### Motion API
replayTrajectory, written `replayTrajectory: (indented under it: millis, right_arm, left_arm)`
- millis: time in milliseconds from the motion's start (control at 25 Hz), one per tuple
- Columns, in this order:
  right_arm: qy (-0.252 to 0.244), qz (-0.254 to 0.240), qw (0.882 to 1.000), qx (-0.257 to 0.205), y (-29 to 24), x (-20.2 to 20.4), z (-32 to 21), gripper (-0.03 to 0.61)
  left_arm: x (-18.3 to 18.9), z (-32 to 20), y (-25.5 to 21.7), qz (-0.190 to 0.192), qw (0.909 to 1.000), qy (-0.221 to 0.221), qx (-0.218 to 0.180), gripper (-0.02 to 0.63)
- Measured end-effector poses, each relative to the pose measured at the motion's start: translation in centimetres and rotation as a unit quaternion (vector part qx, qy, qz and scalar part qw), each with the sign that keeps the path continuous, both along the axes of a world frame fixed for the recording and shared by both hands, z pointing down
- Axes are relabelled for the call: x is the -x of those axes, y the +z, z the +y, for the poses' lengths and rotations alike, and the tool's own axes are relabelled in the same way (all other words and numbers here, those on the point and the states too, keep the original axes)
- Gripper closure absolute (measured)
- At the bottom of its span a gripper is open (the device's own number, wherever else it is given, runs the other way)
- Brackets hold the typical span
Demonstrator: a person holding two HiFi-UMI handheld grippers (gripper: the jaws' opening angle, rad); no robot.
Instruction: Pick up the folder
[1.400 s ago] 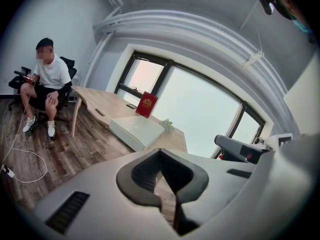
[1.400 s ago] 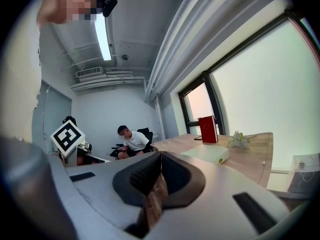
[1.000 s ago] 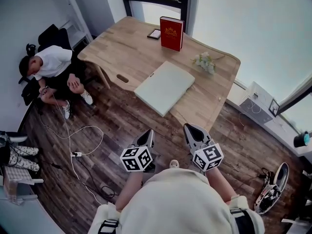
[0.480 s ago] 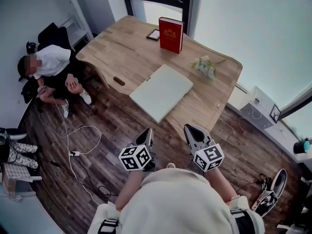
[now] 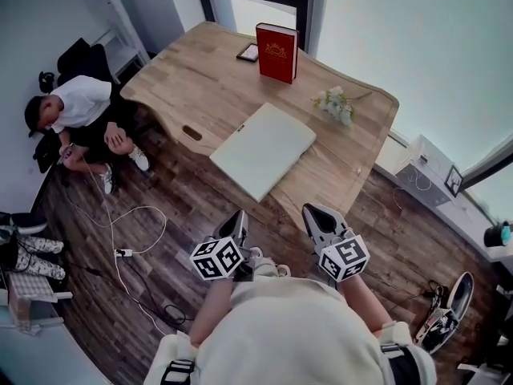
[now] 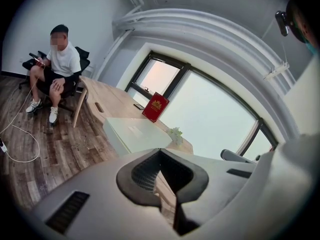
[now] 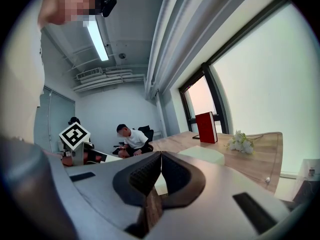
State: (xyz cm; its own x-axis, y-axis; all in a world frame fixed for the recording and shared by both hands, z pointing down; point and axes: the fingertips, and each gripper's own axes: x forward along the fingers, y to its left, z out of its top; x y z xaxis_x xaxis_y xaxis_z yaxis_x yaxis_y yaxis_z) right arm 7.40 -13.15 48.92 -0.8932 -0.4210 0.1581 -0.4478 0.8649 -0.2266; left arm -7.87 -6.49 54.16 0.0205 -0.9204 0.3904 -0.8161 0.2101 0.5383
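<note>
Approach step: your left tool [image 5: 238, 220] and right tool [image 5: 314, 214] are clenched and empty, well short of the folder [image 5: 263, 149] on the desk [image 5: 200, 79]. Next, you likely open one and reach the folder's near edge.

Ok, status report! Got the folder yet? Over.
Left gripper and right gripper shut, empty, short of the desk. Folder flat at the desk's near edge, untouched. Nothing between; red book and flowers behind it.

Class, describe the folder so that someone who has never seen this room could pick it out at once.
Find the big wooden desk. The folder lies flat at the desk's near edge. It is the one large, pale rectangle, unlike the upright red book and the white flowers farther back.
</note>
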Motion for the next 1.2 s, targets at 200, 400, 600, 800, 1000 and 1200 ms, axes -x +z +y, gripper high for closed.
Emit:
replayTrajectory:
  millis: [200, 400, 600, 800, 1000, 1200]
  right_arm:
    - [0.008, 0.001, 1.0, -0.002, -0.1, 0.6, -0.6, 0.56]
    - [0.015, 0.004, 1.0, -0.005, -0.2, 1.9, -1.4, 0.56]
    - [0.028, 0.01, 1.0, -0.005, 0.0, 3.3, -2.7, 0.558]
    - [0.035, 0.015, 0.999, -0.007, -0.4, 5.3, -4.2, 0.56]
    - [0.04, 0.017, 0.999, -0.009, -0.9, 7.4, -5.9, 0.559]
    - [0.05, 0.02, 0.999, -0.005, -0.9, 9.1, -6.8, 0.56]
  left_arm:
    - [0.7, -0.8, 0.3, 0.003, 1.0, 0.009, -0.001, 0.594]
    - [2.1, -2.1, 1.0, 0.013, 0.9997, 0.019, 0.0, 0.594]
    - [4.0, -3.5, 2.1, 0.034, 0.9992, 0.02, -0.002, 0.594]
    - [5.8, -5.3, 3.4, 0.042, 0.9984, 0.038, 0.007, 0.594]
    - [7.6, -7.1, 4.6, 0.066, 0.9964, 0.052, 0.012, 0.592]
    - [9.1, -8.3, 5.8, 0.121, 0.9907, 0.061, 0.009, 0.588]
